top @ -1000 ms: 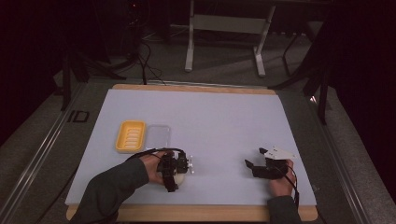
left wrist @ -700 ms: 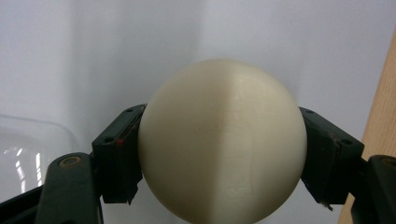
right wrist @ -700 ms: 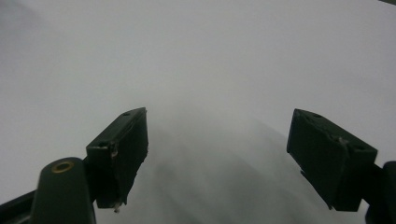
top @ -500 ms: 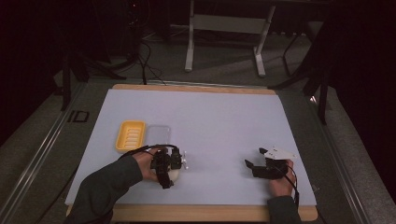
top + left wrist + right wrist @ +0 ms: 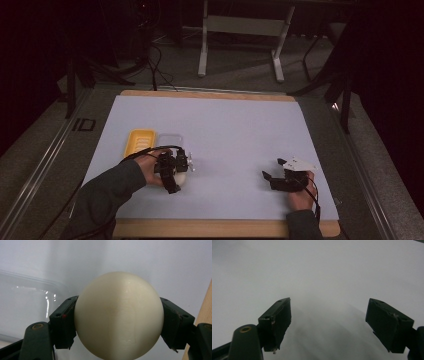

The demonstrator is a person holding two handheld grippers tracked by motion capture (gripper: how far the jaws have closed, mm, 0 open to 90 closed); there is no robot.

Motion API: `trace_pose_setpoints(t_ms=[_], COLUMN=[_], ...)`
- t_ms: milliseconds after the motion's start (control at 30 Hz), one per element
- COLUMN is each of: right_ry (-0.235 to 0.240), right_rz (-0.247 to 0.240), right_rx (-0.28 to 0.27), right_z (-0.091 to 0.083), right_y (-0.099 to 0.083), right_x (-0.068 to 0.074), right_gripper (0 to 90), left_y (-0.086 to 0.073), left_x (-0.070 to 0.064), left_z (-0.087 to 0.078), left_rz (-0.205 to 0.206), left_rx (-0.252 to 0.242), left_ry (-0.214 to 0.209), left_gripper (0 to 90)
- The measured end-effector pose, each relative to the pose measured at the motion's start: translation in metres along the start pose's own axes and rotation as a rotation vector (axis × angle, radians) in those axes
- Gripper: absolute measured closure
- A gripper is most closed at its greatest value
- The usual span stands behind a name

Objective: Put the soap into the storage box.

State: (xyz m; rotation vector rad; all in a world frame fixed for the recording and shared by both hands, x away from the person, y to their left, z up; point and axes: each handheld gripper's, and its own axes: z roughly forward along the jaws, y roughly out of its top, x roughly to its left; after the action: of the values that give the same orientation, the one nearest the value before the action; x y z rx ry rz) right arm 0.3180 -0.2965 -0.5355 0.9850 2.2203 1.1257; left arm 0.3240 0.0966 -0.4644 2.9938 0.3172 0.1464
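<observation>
Jaws of the left gripper [image 5: 117, 322] pressed against both sides of a cream ball [image 5: 118, 315], holding it at its widest part. Behind the ball lay a clear plastic lid [image 5: 27, 305] on the white table mat [image 5: 150, 260]. From the high view, the left gripper [image 5: 176, 167] sat near the mat's front left, the ball [image 5: 179, 180] beneath it, just in front of a yellow tray [image 5: 138, 142] and the clear lid [image 5: 169, 140] beside that tray. Over at the front right, the right gripper [image 5: 328, 325] held its jaws wide apart over bare mat, gripping nothing, well apart from the ball.
</observation>
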Motion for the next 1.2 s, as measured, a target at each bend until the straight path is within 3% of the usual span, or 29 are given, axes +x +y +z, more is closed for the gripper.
trace_pose_setpoints(t_ms=[700,1200], right_ry=[-0.001,-0.001], right_rz=[-0.002,-0.003], right_rx=[-0.003,-0.002], right_z=[0.0,0.0], right_y=[0.0,0.0], right_x=[0.0,0.0], right_gripper=[20.3,20.3], left_y=[-0.013,-0.032], left_x=[0.023,0.055], left_z=[-0.015,-0.029], left_rz=[-0.068,-0.178], left_rx=[0.006,-0.01], left_ry=[0.002,0.011], left_gripper=[25.6,25.7])
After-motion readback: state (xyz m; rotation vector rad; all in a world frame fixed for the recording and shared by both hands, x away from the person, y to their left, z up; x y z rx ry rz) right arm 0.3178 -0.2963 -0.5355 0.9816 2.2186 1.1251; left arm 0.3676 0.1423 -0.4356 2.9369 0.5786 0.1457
